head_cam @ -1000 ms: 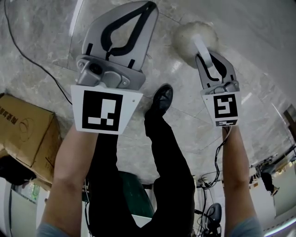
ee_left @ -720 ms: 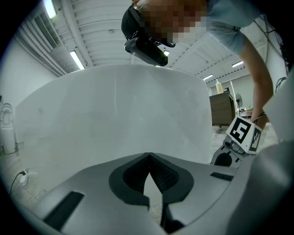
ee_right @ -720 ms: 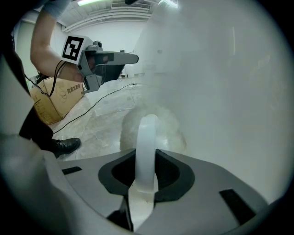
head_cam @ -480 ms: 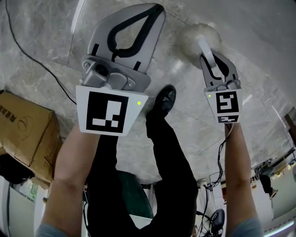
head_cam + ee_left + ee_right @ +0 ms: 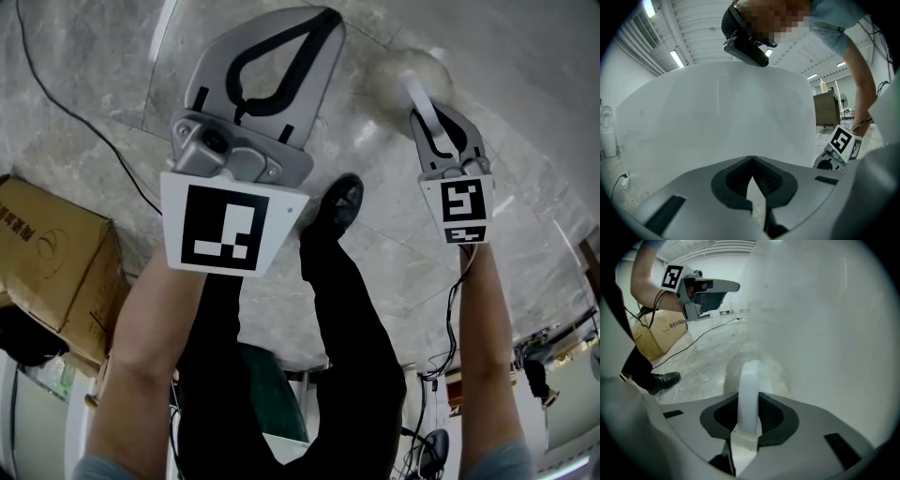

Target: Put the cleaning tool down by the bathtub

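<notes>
Left tongs point(image 5: 319, 23) drifted right; right tongs point(image 5: 433, 112), outstretched, clamp cleaning tool point(image 5: 398, 70).

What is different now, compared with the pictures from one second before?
Both grippers drifted slightly rightward in the head view; nothing was taken or released. The right gripper still clamps the cleaning tool, its fluffy head low beside the bathtub; the left gripper stays shut and empty.
</notes>
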Demonstrator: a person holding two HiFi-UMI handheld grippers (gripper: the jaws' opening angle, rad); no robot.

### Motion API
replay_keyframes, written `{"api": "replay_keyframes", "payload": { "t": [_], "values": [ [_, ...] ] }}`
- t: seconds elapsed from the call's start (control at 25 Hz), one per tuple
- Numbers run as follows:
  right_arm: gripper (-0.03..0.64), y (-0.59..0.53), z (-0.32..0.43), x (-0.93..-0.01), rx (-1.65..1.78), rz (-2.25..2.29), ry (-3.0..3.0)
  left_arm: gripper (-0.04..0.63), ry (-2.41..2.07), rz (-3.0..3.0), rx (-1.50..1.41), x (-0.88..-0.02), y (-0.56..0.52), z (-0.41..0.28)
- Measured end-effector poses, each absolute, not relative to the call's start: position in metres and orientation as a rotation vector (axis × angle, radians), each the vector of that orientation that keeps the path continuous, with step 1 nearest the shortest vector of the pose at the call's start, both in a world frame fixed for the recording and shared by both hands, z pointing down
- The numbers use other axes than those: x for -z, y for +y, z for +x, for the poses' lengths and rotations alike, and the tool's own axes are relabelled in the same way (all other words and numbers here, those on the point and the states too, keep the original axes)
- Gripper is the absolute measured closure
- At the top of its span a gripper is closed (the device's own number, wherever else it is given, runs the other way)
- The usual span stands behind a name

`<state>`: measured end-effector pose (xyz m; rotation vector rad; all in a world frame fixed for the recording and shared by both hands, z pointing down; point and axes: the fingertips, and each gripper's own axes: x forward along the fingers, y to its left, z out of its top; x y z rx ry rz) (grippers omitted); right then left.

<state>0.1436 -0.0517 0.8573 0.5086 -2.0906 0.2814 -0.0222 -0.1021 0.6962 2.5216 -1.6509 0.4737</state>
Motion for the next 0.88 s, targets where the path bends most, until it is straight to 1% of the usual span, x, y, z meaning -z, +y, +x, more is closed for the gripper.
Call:
{"api": "replay_keyframes", "payload": {
  "t": [0.2, 0.52, 0.68, 0.88],
  "values": [
    [0.489, -0.058, 0.142, -0.858, -0.277, 0.514, -2.085, 0.58, -1.652, 2.521, -0.481, -0.695, -0.102, -0.023],
    [0.488, -0.065, 0.151, -0.852, -0.277, 0.546, -2.08, 0.58, -1.633, 2.525, -0.485, -0.692, -0.106, -0.014],
    [0.489, -0.064, 0.146, -0.832, -0.28, 0.577, -2.091, 0.58, -1.61, 2.548, -0.472, -0.676, -0.107, -0.01],
    [0.494, -0.063, 0.131, -0.781, -0.26, 0.633, -2.141, 0.58, -1.597, 2.596, -0.453, -0.634, -0.107, -0.004]
  ]
}}
